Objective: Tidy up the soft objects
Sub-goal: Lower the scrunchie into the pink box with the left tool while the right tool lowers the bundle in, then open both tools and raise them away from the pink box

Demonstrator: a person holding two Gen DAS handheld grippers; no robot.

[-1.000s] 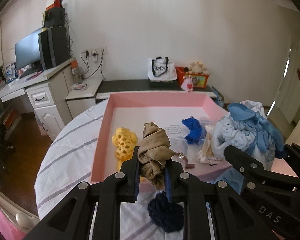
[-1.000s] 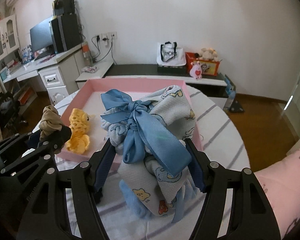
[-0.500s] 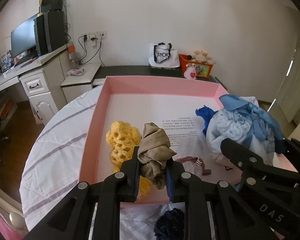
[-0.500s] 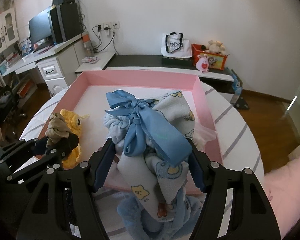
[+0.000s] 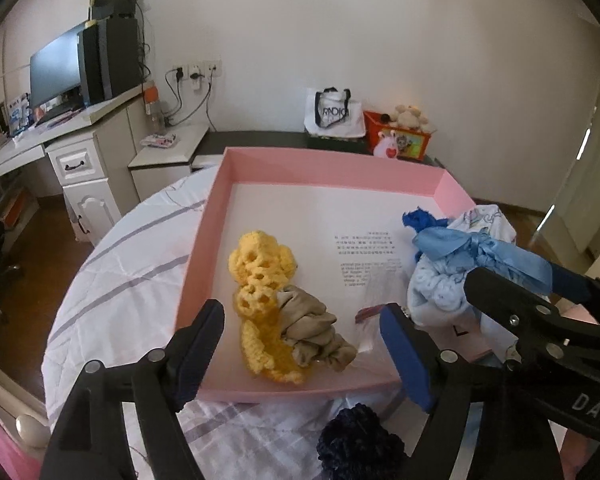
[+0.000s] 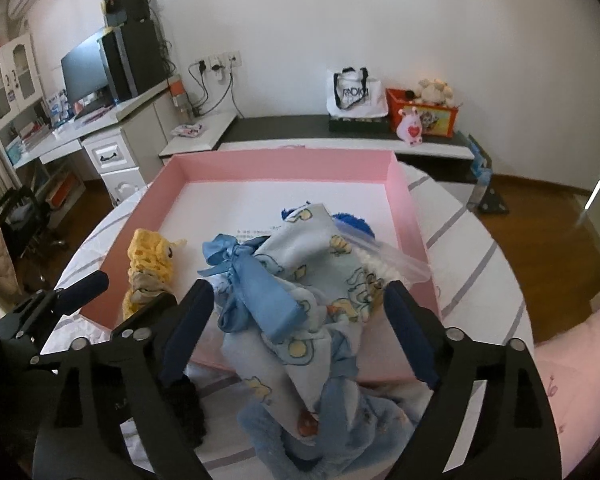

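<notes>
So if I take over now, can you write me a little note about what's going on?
Left gripper: jaws opening, nothing held; the tan cloth lies in the pink box against the yellow knit.
Right gripper: jaws opening around the blue bundle, which hangs over the box's near edge.
Left to do: the dark knit is on the table outside the box.

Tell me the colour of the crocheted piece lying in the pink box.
Yellow: the crocheted piece shows best in the left wrist view.
</notes>
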